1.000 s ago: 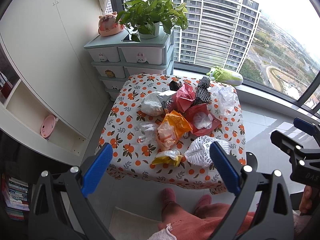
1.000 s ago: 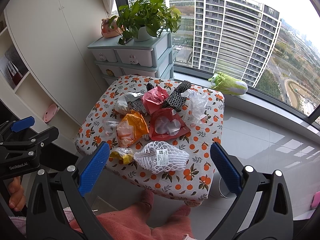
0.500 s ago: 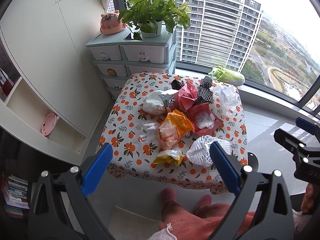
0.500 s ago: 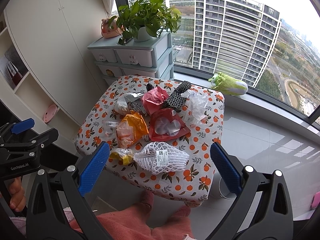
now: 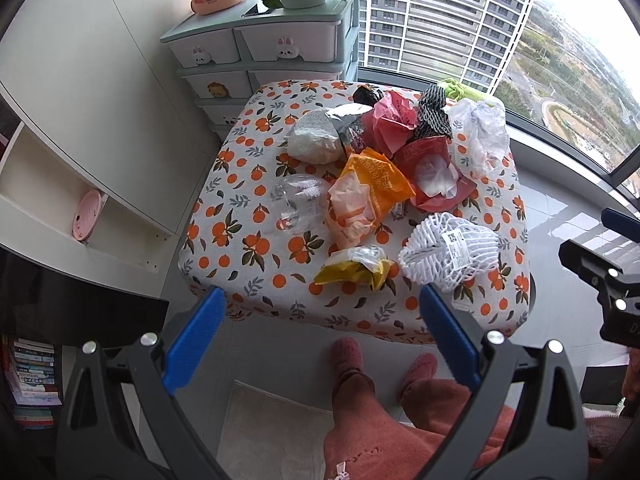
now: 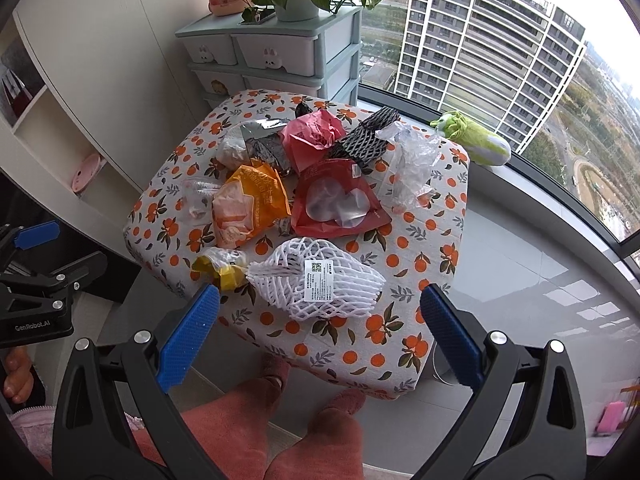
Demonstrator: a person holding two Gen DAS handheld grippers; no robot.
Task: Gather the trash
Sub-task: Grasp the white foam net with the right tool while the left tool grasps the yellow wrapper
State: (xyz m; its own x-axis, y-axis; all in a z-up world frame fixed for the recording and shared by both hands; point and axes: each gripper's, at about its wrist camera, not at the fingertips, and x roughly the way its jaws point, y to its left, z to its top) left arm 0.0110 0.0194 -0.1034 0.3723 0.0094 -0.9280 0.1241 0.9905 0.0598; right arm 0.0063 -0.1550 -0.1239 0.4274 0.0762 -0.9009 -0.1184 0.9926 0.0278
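we see only a corner of the green cabbage toy point(image 5: 460, 88) at the top of the left wrist view, hidden behind the trash pile; the clear plastic cup point(image 5: 298, 202) is hard to make out against the orange-print tablecloth point(image 5: 256, 276) at centre frame. the white foam net point(image 6: 316, 284), lowest in the pile, lies with its long axis across the frame, label up; the black foam net point(image 6: 366, 140) runs diagonally toward the upper right. around them sit an orange bag point(image 6: 248, 204), a red pouch point(image 6: 336, 200), a yellow wrapper point(image 6: 220, 266) and a crumpled clear bag point(image 6: 412, 164). our left gripper point(image 5: 320, 336) and right gripper point(image 6: 320, 332) both hang released above the near table edge, touching nothing, pink slippers point(image 6: 344, 402) below
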